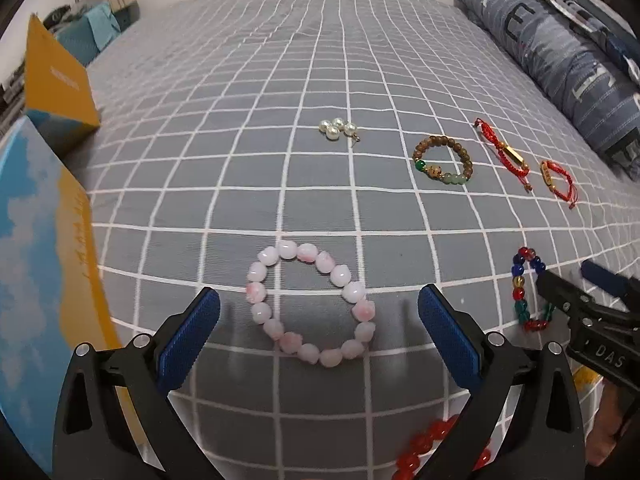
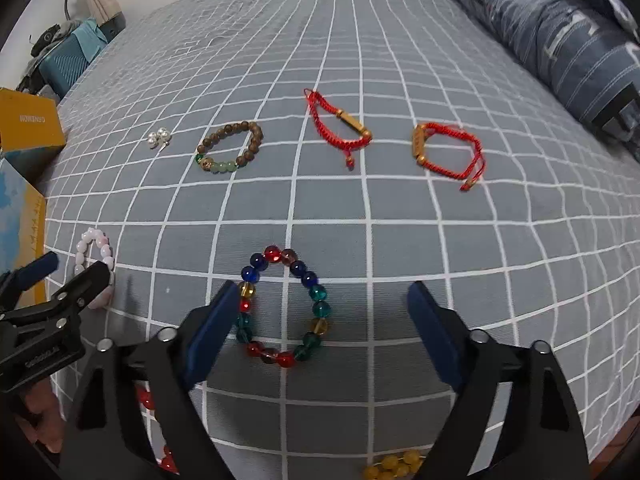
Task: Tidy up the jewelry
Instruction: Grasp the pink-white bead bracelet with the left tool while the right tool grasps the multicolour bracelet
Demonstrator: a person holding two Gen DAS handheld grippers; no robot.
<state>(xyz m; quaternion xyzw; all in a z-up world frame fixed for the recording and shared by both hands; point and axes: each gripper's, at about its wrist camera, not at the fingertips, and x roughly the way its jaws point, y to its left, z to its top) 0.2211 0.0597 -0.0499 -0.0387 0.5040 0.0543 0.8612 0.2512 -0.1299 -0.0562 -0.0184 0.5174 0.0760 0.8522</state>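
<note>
The left claw [image 1: 319, 300] stands with its two blue pads wide apart and nothing pressed between them, hanging over a pink bead bracelet [image 1: 310, 304] that lies flat on the grey checked bedsheet [image 1: 280, 140] in the gap between the pads, touching neither. At about 6 o'clock from that bracelet, low between the claw's arms, part of a red bead bracelet [image 1: 432, 446] shows. At 12 o'clock, well beyond, sits a small cluster of pearls [image 1: 337, 128]; toward 1 o'clock lies a brown bead bracelet [image 1: 443, 160] with a few green beads, and farther toward 2 o'clock two red cord bracelets [image 1: 502, 152] with gold pieces, side by side. At 9 o'clock stands a blue and yellow box [image 1: 44, 260], with a second yellow box [image 1: 56, 84] behind it at 10 o'clock. The right claw [image 2: 320, 306] is also apart, gripping nothing; its left pad lies just over the left side of a bracelet of mixed coloured glass beads [image 2: 282, 306], while its right pad stands well clear of it. Whether that left pad touches the beads cannot be told. At 5 o'clock, at the bottom edge, some yellow beads [image 2: 394, 466] peek out. A folded blue striped quilt [image 2: 560, 40] lies along the bed's edge at 2 o'clock.
</note>
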